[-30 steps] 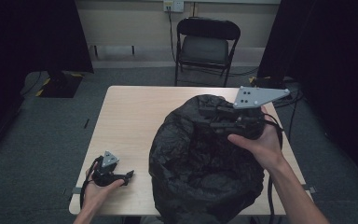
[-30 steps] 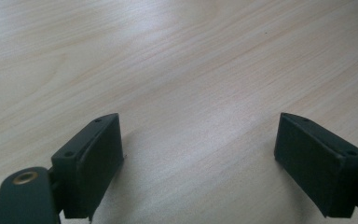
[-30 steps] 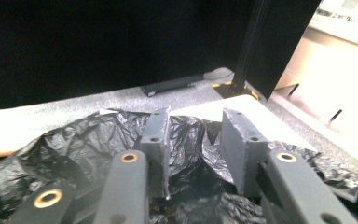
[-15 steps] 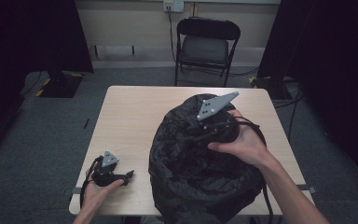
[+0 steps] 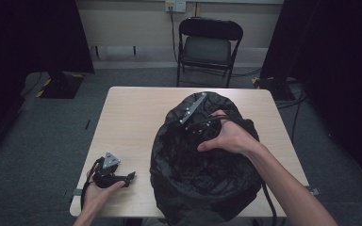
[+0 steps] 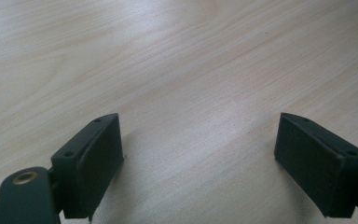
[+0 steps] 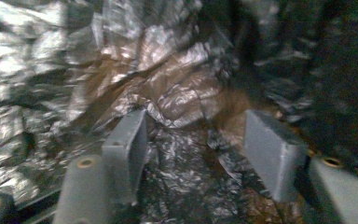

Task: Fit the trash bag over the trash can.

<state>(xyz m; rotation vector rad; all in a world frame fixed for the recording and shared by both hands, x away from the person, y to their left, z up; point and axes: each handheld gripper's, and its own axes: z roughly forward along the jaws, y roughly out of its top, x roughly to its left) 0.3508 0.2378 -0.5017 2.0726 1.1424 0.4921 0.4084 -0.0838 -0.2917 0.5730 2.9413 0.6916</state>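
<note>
So our right tongs (image 5: 184, 129) sit inside the black bag (image 5: 202, 183) at mid-surface, jaws just widening, crinkled liner right ahead, nothing gripped; left tongs (image 5: 131, 177) rest released, well off left.

High view above table (image 5: 132, 113) looking forward-down, left tool camera close on tabletop, right tool camera inside black bag (image 5: 202, 179)

Pale wooden table (image 5: 132, 113) — black crumpled bag (image 5: 202, 183) resting on it.
</note>
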